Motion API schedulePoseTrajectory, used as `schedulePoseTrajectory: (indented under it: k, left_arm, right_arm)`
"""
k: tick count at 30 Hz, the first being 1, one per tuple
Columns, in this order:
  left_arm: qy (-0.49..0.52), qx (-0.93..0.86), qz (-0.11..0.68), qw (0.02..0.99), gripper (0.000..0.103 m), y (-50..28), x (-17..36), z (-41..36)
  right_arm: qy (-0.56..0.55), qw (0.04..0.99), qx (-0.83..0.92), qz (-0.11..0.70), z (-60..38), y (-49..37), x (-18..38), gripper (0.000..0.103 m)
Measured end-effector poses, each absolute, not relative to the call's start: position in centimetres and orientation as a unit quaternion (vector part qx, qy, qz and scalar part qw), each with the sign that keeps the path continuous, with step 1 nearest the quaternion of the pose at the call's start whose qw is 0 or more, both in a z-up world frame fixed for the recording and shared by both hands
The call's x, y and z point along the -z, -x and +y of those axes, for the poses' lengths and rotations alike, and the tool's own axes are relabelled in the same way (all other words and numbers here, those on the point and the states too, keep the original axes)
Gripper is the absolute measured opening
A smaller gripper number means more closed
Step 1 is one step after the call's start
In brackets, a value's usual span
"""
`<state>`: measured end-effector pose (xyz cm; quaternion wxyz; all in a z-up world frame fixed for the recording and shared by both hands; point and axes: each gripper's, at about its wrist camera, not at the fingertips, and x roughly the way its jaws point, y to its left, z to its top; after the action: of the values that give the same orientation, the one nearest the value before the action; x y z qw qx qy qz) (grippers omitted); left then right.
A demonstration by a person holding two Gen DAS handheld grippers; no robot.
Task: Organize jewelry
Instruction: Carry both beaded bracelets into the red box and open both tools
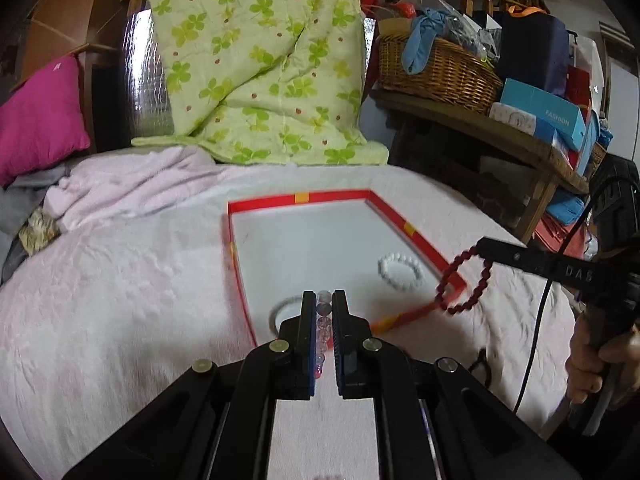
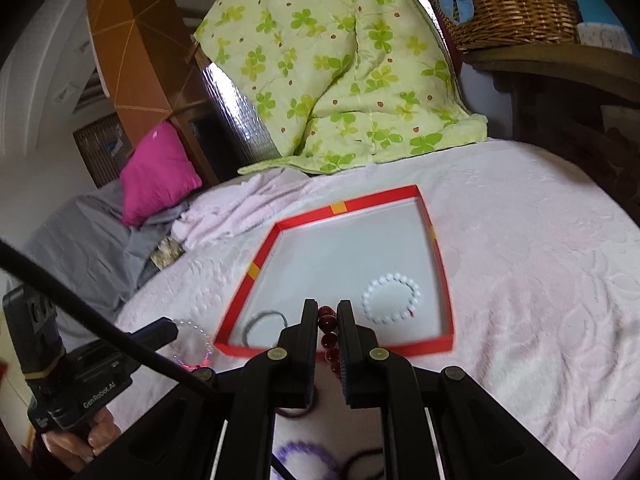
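Observation:
A red-rimmed tray [image 1: 336, 197] [image 2: 372, 201] with a white floor lies on the pink bedspread. In it lie a white bead bracelet [image 1: 400, 271] [image 2: 391, 298] and a grey ring bangle [image 1: 285, 305] [image 2: 264, 320]. My left gripper [image 1: 324, 304] is shut on a clear pinkish bead bracelet [image 1: 323, 332] [image 2: 196, 346] at the tray's near left corner. My right gripper [image 2: 326, 312] is shut on a dark red bead bracelet [image 2: 329, 334] [image 1: 466, 284], held over the tray's near edge.
A purple bead bracelet [image 2: 304, 454] and dark hair ties [image 2: 360, 460] lie on the bedspread [image 2: 540, 300] under my right gripper. A green clover quilt [image 1: 260, 60], a magenta pillow [image 1: 40, 116] and a wicker basket [image 1: 436, 66] on a wooden shelf stand behind.

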<state>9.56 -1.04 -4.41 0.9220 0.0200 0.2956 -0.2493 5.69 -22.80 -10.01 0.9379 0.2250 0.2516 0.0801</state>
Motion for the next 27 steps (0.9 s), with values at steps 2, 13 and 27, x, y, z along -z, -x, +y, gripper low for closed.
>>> schedulePoseTrajectory:
  k: [2,13,27]
  left_arm:
    - [-0.026,0.248,0.29,0.924,0.008,-10.9,3.4,-1.8]
    - [0.0,0.239,0.297,0.925,0.008,-18.7,3.8,-4.2]
    - [-0.057,0.21,0.323,0.921,0.008,-21.2,6.8,-5.4]
  right_arm:
    - [-0.229,0.937,-0.082,0.249,-22.8,-6.6,9.6,0.011]
    - [-0.253,0.93,-0.097,0.249,-22.6,-15.4,8.8,0.011]
    - [-0.262,0.919,-0.101,0.277,-21.6,-19.9,11.3,0.011]
